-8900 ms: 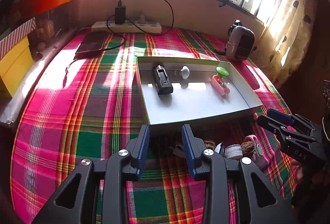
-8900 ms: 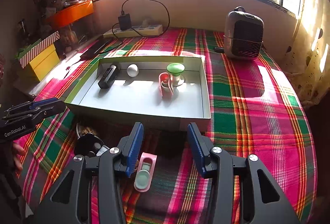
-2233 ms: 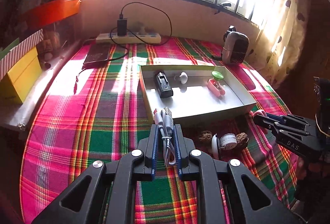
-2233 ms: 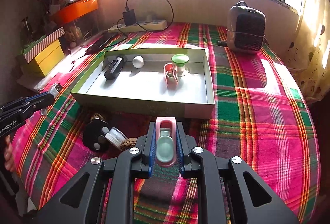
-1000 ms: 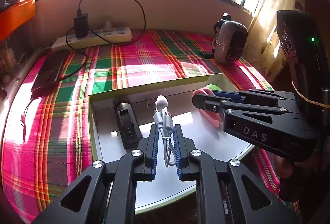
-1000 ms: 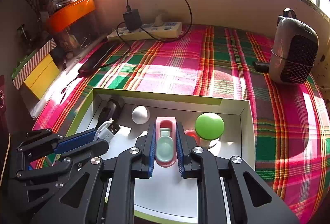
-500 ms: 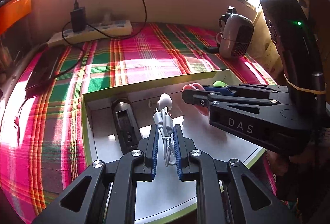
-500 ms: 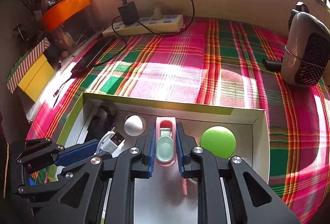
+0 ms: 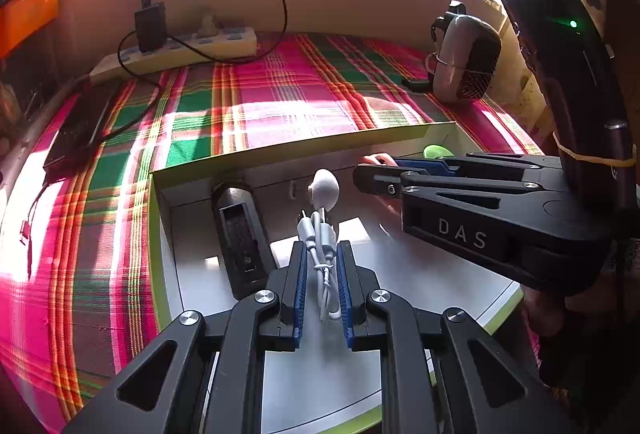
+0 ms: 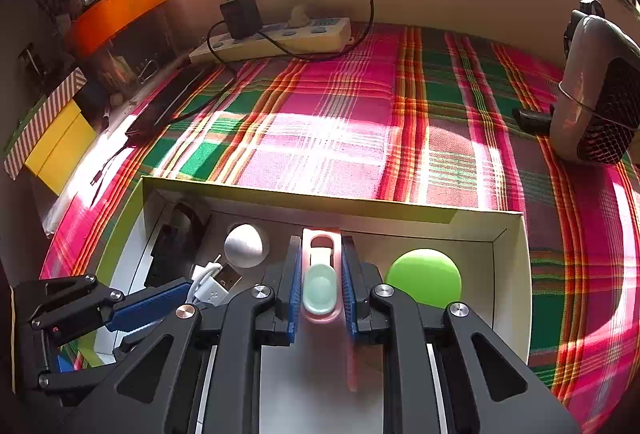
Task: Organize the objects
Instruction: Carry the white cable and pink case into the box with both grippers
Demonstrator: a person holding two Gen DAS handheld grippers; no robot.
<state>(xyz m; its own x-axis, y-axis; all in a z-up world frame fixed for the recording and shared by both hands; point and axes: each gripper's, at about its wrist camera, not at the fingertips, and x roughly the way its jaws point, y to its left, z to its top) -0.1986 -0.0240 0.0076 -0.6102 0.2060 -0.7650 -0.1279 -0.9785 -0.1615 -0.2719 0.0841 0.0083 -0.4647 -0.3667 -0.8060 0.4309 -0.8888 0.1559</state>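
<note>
Sunlit plaid-clothed counter (image 10: 340, 138) carries a shallow white cardboard tray (image 10: 508, 274) already holding several items, while the left gripper (image 9: 320, 274), clamped on a bundled white cable (image 9: 320, 234), and the right gripper (image 10: 320, 290), clamped on a pink-and-mint plastic clip (image 10: 320, 286), hover above it, both unreleased.

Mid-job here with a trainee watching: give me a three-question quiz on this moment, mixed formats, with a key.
1. True or false: the left tongs are shut on a coiled white cable.
2. Multiple choice: what do the right tongs grip? A) the white ball B) a pink holder with a pale green insert C) the black device
3. Fill in: both tongs hang over the open ____.

Key:
1. True.
2. B, the pink holder; the white ball and the black device lie in the box.
3. Box.
</note>
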